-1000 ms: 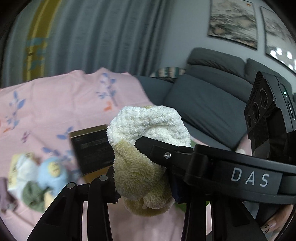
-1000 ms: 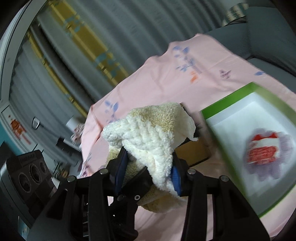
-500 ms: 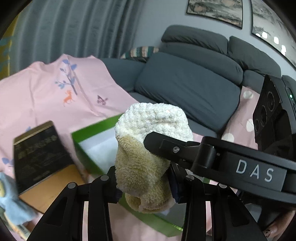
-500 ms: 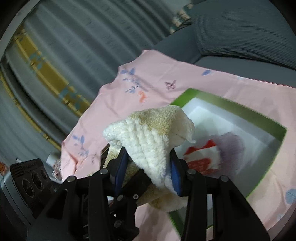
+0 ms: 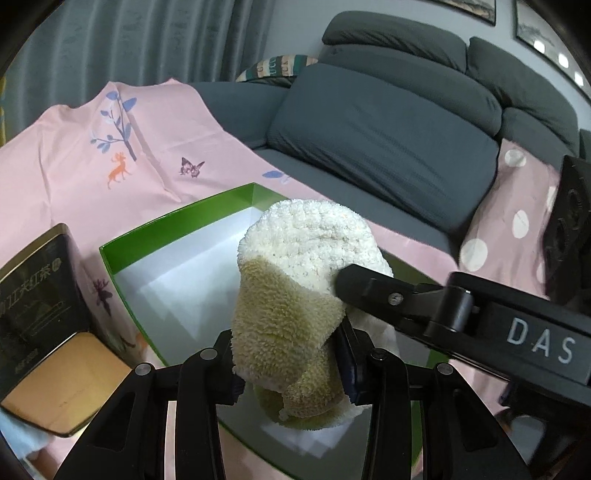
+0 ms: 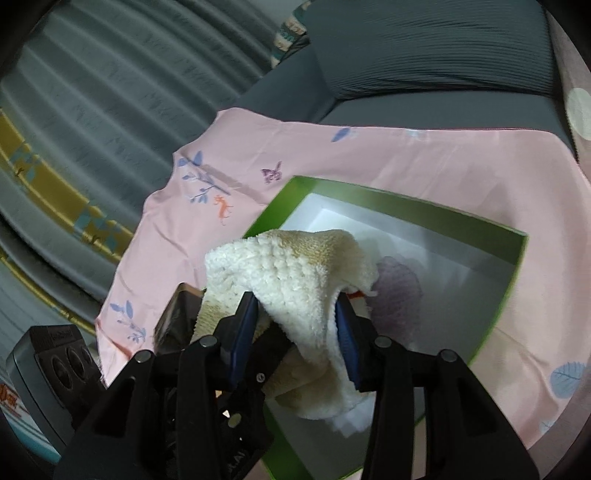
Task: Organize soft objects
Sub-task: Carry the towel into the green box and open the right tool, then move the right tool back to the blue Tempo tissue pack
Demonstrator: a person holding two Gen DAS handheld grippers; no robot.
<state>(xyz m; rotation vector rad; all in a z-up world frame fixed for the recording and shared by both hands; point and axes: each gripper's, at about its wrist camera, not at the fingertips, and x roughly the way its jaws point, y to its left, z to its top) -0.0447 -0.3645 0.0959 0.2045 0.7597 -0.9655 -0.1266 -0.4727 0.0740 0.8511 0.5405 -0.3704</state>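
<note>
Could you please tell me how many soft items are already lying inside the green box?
1: a lilac fuzzy item with red and white on the white floor of the green box; the held cream fleece sock may hide more.

free: green box (image 5: 177,236) interior left half | obstacle: tin (image 5: 37,295) beside box

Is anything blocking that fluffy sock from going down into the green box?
Nothing visible does. The fluffy sock, pinched by both claws, hangs over the open green box; only a purple and red item lies inside, off to one side.

A home living room — grey sofa (image 5: 388,122), curtains (image 5: 129,40), framed pictures (image 5: 535,22).
</note>
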